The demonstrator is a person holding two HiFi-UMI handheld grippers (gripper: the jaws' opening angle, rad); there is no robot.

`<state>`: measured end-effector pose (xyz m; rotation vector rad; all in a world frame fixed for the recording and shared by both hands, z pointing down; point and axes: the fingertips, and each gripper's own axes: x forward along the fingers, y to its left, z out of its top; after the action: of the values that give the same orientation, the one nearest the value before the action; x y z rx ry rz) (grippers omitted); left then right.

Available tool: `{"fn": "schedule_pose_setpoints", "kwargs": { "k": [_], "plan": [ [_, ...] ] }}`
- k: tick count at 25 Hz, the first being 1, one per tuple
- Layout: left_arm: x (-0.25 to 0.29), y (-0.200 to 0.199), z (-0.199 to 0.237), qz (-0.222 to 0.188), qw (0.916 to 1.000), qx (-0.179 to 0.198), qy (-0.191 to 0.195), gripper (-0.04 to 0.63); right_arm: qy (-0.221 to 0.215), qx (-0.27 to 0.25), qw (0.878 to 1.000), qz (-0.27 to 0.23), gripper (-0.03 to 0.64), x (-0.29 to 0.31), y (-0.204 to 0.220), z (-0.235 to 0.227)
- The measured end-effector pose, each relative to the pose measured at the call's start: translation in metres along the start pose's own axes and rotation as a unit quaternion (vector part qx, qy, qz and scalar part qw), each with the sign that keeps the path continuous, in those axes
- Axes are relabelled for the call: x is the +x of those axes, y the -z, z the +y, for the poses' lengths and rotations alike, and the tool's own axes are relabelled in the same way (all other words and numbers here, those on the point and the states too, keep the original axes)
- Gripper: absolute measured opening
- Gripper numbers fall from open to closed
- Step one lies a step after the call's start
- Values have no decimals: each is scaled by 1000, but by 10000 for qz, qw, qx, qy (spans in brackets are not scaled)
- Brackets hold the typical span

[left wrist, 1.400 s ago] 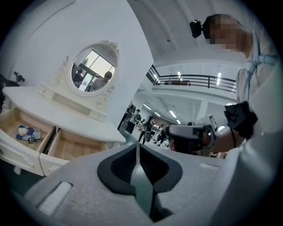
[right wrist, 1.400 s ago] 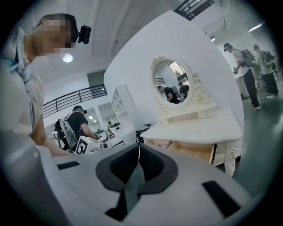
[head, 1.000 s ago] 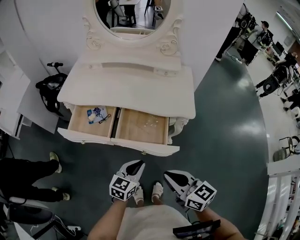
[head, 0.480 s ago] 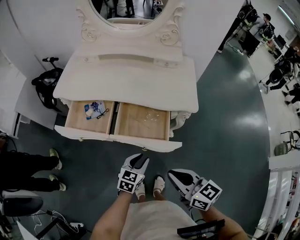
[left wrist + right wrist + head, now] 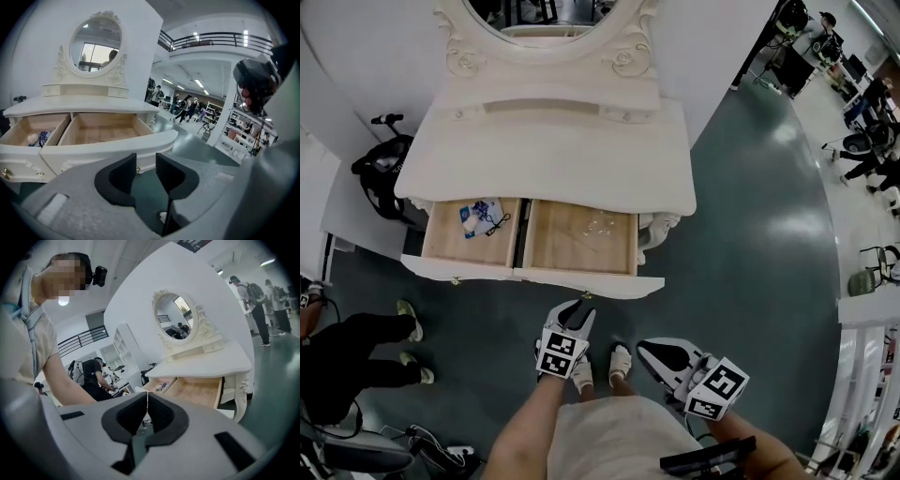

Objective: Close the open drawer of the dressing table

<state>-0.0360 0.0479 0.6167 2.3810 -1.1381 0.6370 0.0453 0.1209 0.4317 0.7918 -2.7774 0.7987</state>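
closing hasn't started: both drawers [image 5: 579,239] jut open past the dressing table [image 5: 544,159] front edge. fingers of your left gripper [image 5: 575,317] have just spread apart, empty; those of the right gripper [image 5: 661,354] are together.

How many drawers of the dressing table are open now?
2. The left drawer holds a few small items; the right drawer beside it looks almost empty. Both are pulled out under the tabletop. None seems hidden.
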Motion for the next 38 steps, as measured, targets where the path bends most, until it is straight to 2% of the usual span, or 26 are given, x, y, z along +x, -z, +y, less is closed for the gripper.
{"fn": "schedule_pose_setpoints", "kwargs": {
  "k": [4, 9, 13, 22, 25, 30, 38],
  "plan": [
    [13, 8, 6, 75, 9999, -121, 63, 117, 9, 25, 9999, 112, 17, 4, 5, -6],
    [26, 20, 11, 335, 9994, 39, 77, 116, 77, 128, 9998, 153, 17, 7, 8, -11],
    [36, 27, 24, 533, 9983, 209, -90, 115, 90, 184, 9995, 224, 17, 12, 9, -14],
    [55, 40, 28, 925, 9952, 307, -83, 107, 150, 314, 9990, 276, 17, 18, 14, -27],
    [57, 42, 29, 946, 9952, 222, -103, 100, 169, 360, 9988, 271, 17, 19, 14, -29],
    [61, 42, 31, 983, 9945, 361, -73, 100, 201, 358, 9988, 259, 17, 20, 12, -32],
    [68, 36, 37, 969, 9946, 359, -102, 95, 218, 393, 9985, 302, 17, 20, 15, -38]
  ]
}}
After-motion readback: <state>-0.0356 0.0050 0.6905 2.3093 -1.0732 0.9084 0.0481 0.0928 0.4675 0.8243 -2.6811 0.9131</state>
